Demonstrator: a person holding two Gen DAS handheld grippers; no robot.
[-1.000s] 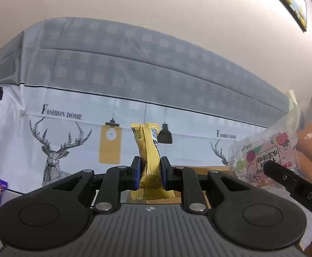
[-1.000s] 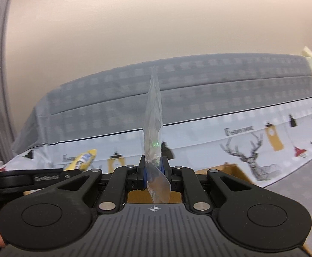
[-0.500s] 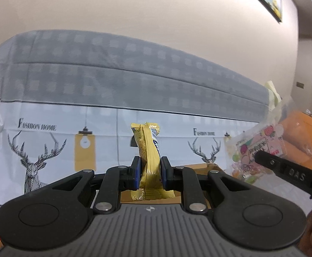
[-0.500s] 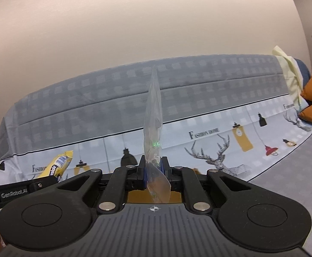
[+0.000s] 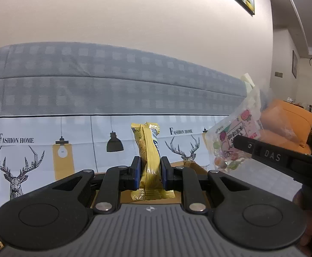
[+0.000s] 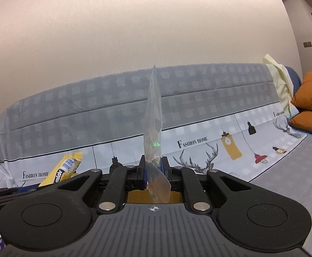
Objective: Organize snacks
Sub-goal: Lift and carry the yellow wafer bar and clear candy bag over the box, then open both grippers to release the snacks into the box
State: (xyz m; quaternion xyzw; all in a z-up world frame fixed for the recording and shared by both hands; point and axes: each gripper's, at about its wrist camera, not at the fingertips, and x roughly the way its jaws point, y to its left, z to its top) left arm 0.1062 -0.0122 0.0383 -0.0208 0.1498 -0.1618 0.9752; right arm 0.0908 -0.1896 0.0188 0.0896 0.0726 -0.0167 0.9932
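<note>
1. Between my left gripper's [image 5: 150,171] pads I have a yellow bar [image 5: 148,150] clamped upright.
2. My right gripper [image 6: 154,170] pinches a clear bag [image 6: 153,128] edge-on; from the left view it is full of coloured candy.
3. Below both I see a cardboard box [image 5: 195,166].
4. Beyond stands a covered sofa [image 5: 113,90].

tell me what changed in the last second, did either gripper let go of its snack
No. Both views swung rightward along the covered sofa: the orange cushions came into the right wrist view, and the candy bag now shows more fully in the left one. Unchanged: the left gripper stays shut on the yellow snack pack, the right gripper on the candy bag's clear edge.
</note>
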